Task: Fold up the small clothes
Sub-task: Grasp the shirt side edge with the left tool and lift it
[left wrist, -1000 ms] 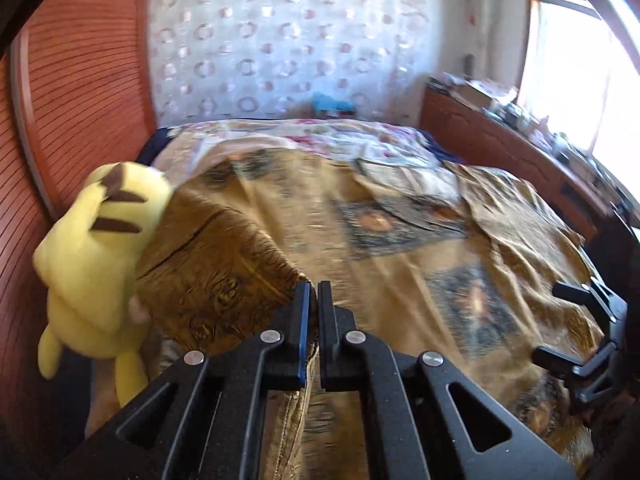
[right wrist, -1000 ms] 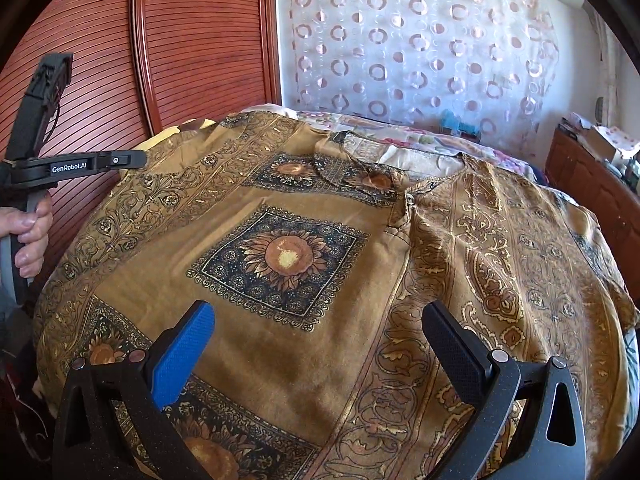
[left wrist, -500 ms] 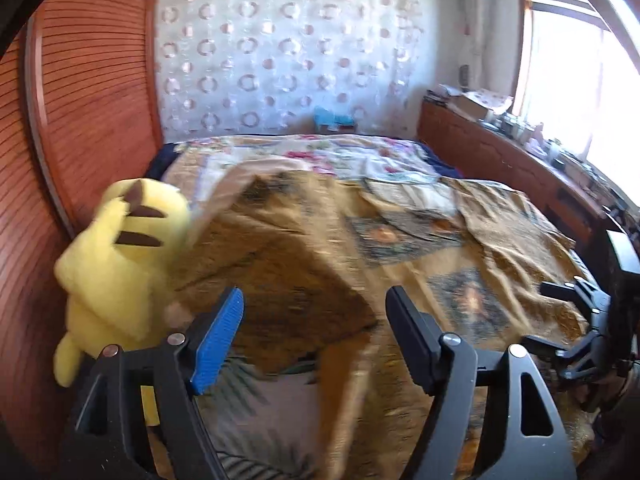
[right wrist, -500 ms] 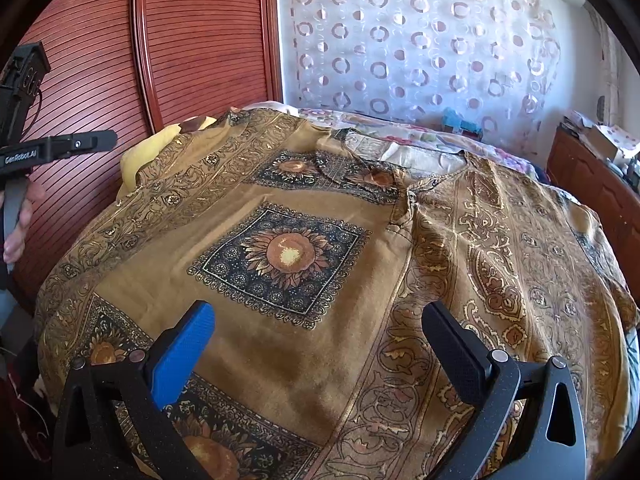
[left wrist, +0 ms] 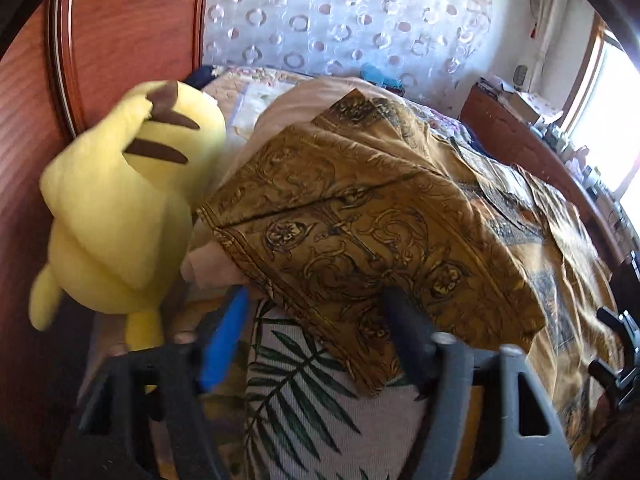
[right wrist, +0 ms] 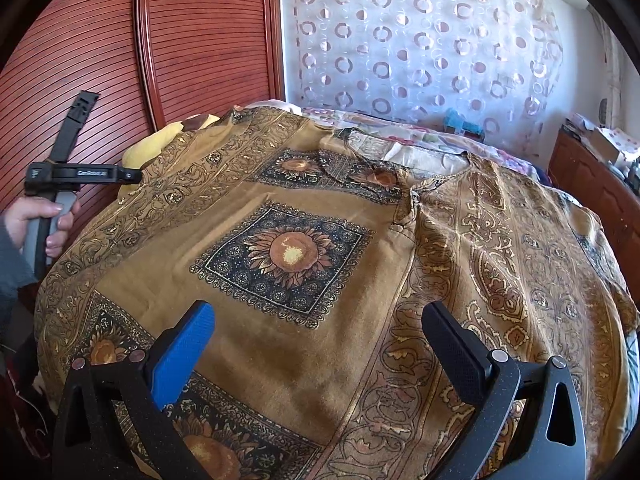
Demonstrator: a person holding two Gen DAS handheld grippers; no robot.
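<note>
A golden-brown patterned shirt (right wrist: 304,256) with sunflower squares lies spread flat over the bed. Its left sleeve (left wrist: 360,232) lies draped over a pillow in the left wrist view. My left gripper (left wrist: 316,316) is open and empty, its fingers at the sleeve's lower edge; it also shows at the far left of the right wrist view (right wrist: 86,174). My right gripper (right wrist: 320,336) is open and empty, hovering over the shirt's lower front.
A yellow plush toy (left wrist: 120,208) leans against the red wooden wardrobe (right wrist: 192,40) left of the sleeve. A leaf-print pillow (left wrist: 320,408) lies under the sleeve. A patterned curtain (right wrist: 420,48) hangs behind; a wooden dresser (right wrist: 592,184) stands right.
My left gripper was shut on the sleeve a second ago, then opened and let it drop. It now sits lower, close to the sleeve's edge. The right gripper has not moved.
</note>
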